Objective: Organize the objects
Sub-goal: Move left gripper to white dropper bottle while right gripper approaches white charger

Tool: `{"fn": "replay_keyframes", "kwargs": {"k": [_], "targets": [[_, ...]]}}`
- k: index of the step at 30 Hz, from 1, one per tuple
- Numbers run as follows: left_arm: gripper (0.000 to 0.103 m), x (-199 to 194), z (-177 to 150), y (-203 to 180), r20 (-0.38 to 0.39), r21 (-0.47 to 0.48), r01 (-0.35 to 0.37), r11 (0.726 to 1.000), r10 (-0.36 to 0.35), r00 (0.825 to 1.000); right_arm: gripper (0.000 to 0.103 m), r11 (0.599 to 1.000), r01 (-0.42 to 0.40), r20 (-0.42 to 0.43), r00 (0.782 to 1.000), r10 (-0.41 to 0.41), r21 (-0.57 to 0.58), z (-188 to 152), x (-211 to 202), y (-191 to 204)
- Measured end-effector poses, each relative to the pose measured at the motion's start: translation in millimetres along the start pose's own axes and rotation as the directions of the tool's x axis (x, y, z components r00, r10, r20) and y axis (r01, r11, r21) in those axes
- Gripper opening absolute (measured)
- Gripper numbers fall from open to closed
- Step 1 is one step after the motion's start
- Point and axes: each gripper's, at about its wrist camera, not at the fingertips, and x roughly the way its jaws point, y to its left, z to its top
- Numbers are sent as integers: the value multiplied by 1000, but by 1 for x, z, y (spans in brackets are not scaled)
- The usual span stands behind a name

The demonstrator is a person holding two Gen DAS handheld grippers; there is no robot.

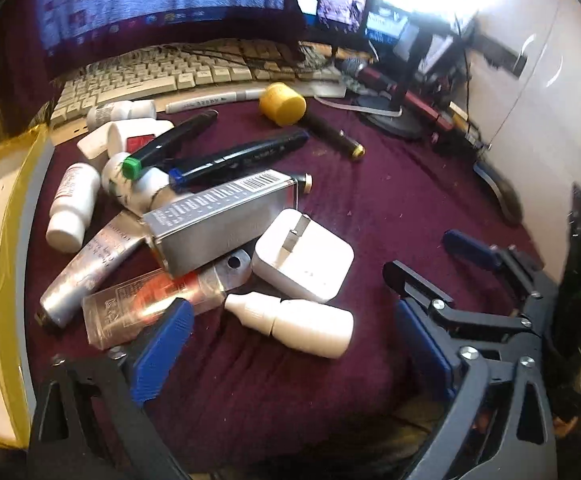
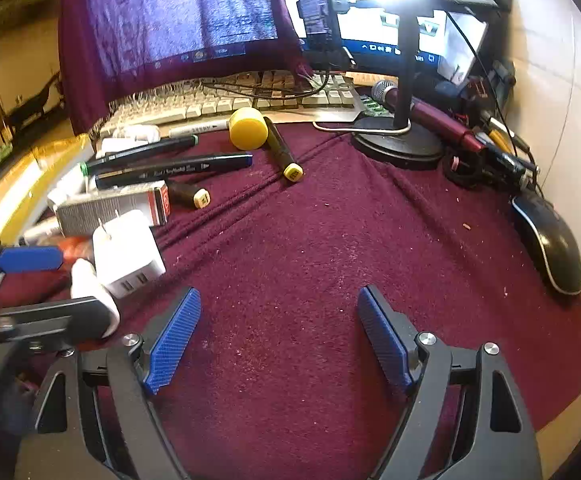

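The jumbled objects are heaped on the maroon cloth [image 1: 390, 200] in front of the keyboard [image 1: 162, 76]; a white dropper bottle [image 1: 298, 324] lies nearest, just beside a white charger [image 1: 302, 256], with a silver box [image 1: 218, 220] behind; nothing is yet gripped, so sorting is judged barely begun; the left gripper [image 1: 290, 352] is spread wide above the bottle; the right gripper [image 2: 278, 340] is likewise agape over bare cloth; a descent and closure on the bottle is called for next.

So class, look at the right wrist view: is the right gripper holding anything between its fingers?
No, the right gripper stands open, with only bare maroon cloth between its fingers.
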Motion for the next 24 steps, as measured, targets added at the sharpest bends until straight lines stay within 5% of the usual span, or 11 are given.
{"fn": "replay_keyframes", "kwargs": {"k": [2,4,10,11,12,15,24], "targets": [[69,8,-2,1,-17,7,-8,1000,9,1000,82,999,20,17,1000,-19,-25,-2,-2,5],[61,8,-4,4,3,14,-43,999,43,999,82,1000,7,18,1000,-6,-22,-3,-2,6],[61,-3,-19,17,4,21,-24,999,24,1000,83,999,-23,-18,1000,23,-22,-1,-1,9],[54,-7,-22,20,4,15,-19,1000,19,1000,83,999,-41,-25,999,41,-22,0,-1,11],[37,-11,-24,23,4,6,-24,1000,24,1000,83,998,-66,-29,997,65,-22,0,-2,12],[27,-24,-34,37,6,-30,-6,1000,6,1000,83,991,-130,4,991,130,-7,2,-8,19],[25,-27,-37,55,39,-81,17,997,-14,999,83,964,-259,15,965,260,-63,16,-5,45]]}}
